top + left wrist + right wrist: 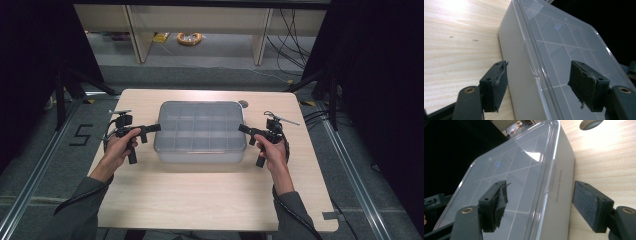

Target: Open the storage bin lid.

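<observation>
A translucent grey compartment box point(200, 131) with a clear lid lies shut in the middle of the wooden table point(200, 200). My left gripper point(155, 128) sits at the box's left end and my right gripper point(242, 129) at its right end, both pointing inward. In the left gripper view the open gripper point(537, 87) straddles the lid's rim, one pad point(499, 87) beside the box wall point(519, 65) and the other over the lid. The right gripper point(541, 207) straddles the opposite rim of the box point(524, 170) the same way, pads apart from it.
A round cable hole point(243, 104) sits in the table behind the box's right corner. Wooden shelf legs and a yellow cable coil point(189, 38) lie on the floor beyond the table. Bare tabletop stretches in front of the box.
</observation>
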Motion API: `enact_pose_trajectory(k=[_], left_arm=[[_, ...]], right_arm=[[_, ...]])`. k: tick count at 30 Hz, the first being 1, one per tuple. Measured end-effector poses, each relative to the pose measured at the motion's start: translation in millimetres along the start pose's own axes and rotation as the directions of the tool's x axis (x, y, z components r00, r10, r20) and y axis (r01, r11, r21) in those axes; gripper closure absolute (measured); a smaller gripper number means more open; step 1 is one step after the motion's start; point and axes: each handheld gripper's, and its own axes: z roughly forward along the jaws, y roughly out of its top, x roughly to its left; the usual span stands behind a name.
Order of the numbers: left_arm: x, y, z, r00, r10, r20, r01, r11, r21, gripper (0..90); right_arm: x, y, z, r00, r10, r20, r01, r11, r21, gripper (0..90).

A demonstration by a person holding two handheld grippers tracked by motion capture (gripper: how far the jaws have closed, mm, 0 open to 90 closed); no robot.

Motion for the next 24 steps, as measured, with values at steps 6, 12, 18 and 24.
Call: enact_pose_trajectory(k=[6, 12, 18, 24], left_arm=[[-0.3, 2.6, 7.2, 0.9999, 0.016, -0.002, -0.016, 0.9998, 0.012, 33.5], [3.8, 4.0, 17.7, 0.9991, -0.041, 0.004, 0.041, 0.9989, 0.021, 36.0], [-1.2, 5.6, 21.5, 0.9997, 0.003, 0.025, -0.003, 1.0, 0.006, 50.6], [-9.4, 4.4, 18.1, 0.9982, 0.057, -0.016, -0.058, 0.9982, -0.017, 53.0]], right_arm=[[-2.7, 1.6, 10.1, 0.9998, -0.016, -0.013, 0.016, 0.9999, 0.0, 39.5], [-2.1, 2.9, 16.1, 0.9991, 0.008, -0.041, -0.008, 1.0, 0.003, 44.7], [-4.1, 5.6, 18.1, 0.999, -0.03, -0.032, 0.029, 0.9992, -0.026, 48.0], [0.8, 5.5, 11.5, 0.9975, 0.055, -0.044, -0.057, 0.9967, -0.058, 51.9]])
